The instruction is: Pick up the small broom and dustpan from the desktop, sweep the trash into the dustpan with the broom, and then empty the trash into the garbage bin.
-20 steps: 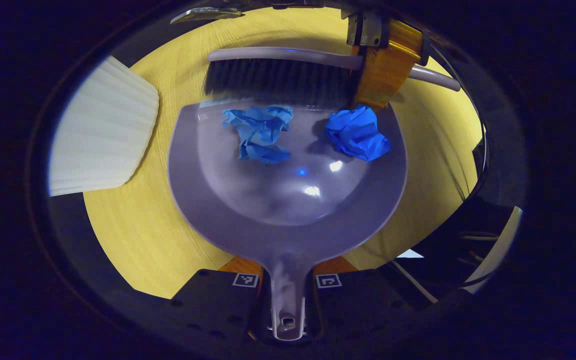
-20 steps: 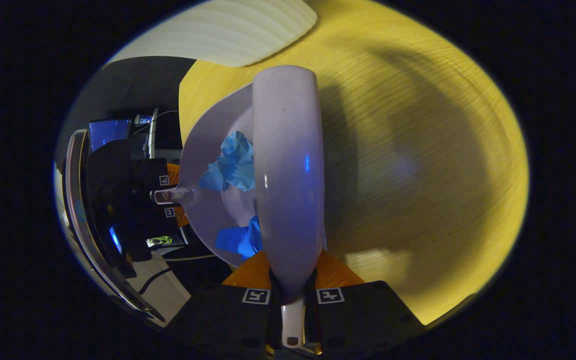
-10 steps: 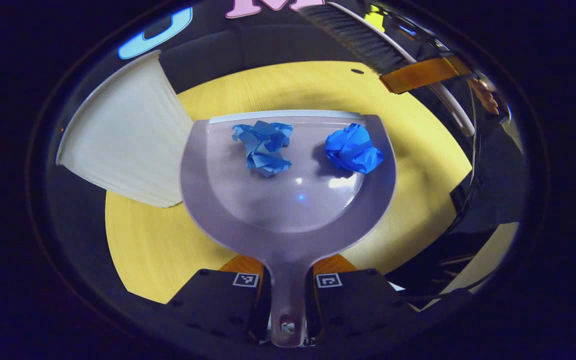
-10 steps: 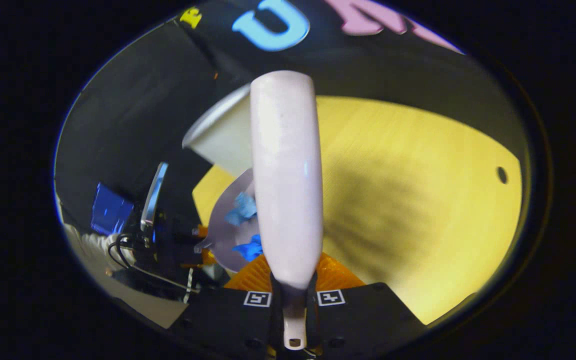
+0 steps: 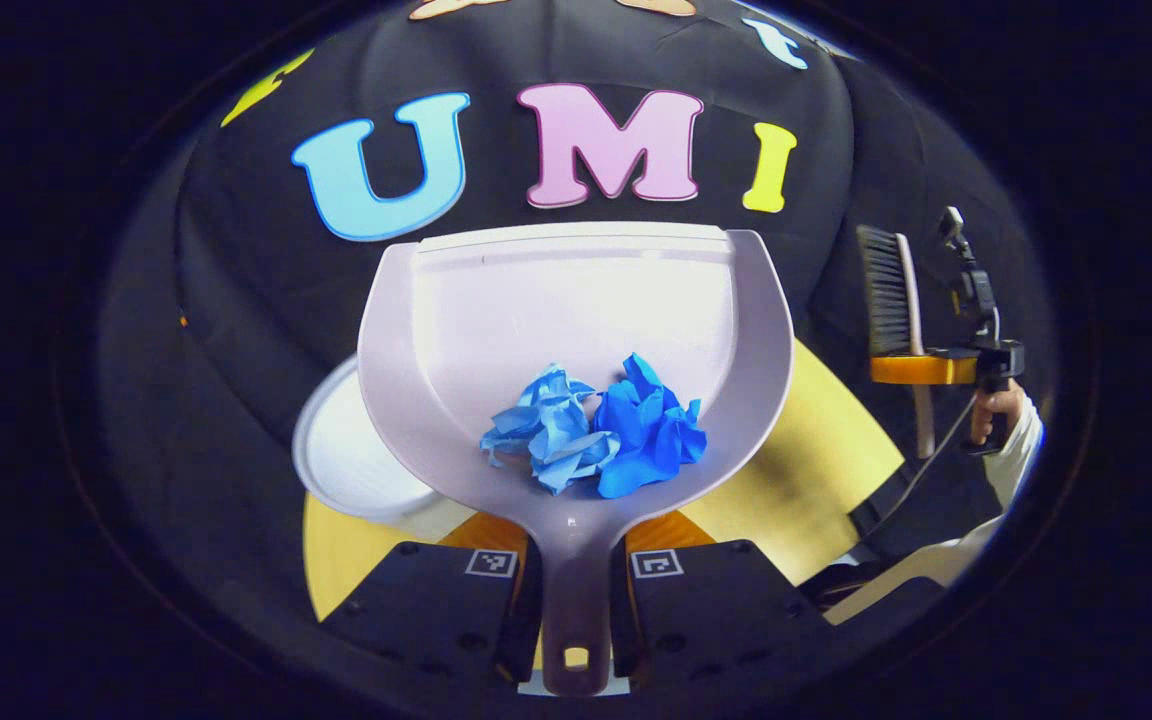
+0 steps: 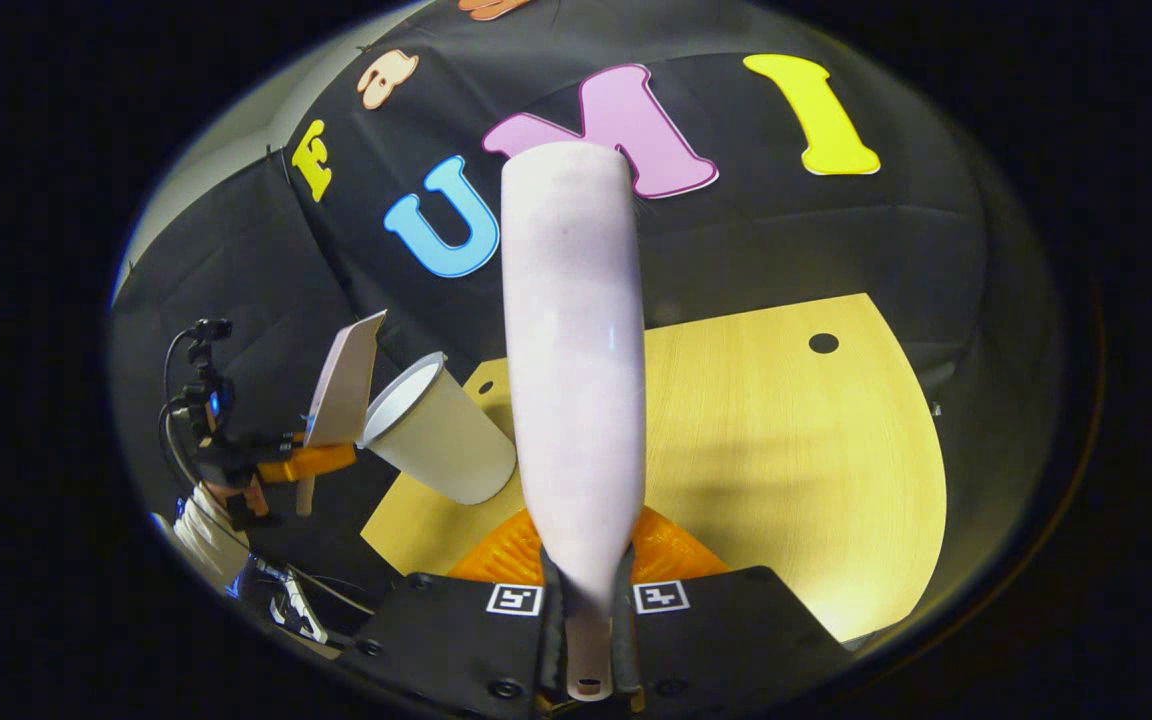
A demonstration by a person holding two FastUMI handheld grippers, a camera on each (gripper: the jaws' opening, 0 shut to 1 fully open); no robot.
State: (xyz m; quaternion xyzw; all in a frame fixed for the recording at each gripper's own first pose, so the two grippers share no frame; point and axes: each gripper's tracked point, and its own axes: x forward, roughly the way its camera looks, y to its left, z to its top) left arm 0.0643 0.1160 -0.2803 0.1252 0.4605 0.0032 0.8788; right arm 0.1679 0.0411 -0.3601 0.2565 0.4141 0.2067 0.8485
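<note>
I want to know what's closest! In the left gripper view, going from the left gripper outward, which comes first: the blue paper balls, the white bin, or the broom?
1. Blue paper balls: in the dustpan that the left gripper holds.
2. White bin: lower left, behind the dustpan.
3. Broom: far right, upright in the right gripper.
</note>
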